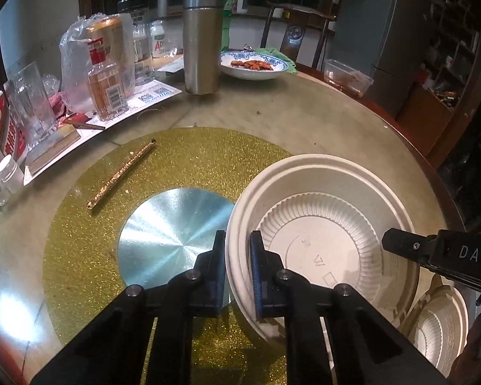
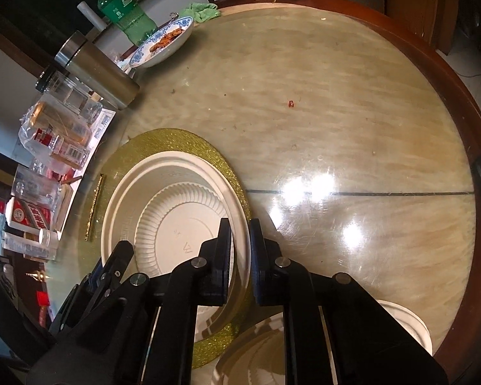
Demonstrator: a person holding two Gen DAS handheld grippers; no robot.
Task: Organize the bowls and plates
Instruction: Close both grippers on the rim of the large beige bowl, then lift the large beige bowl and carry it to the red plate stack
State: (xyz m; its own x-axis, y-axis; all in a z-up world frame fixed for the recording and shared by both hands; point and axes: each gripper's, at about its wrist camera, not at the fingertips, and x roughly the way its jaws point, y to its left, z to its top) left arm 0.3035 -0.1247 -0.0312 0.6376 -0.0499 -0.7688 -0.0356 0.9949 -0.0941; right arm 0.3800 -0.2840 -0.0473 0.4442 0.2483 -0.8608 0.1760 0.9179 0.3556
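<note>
White bowl (image 1: 320, 211) upright, rim btwn both hand-held grippers' pads.

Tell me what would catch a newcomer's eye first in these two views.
The big white bowl in the foreground dominates, resting on the glittery gold turntable, with the left gripper and right gripper each shut on opposite sides of its rim. Behind it, along the round table's far left edge, stand bottles, jars, a steel flask and a blue-patterned dish of food.
</note>
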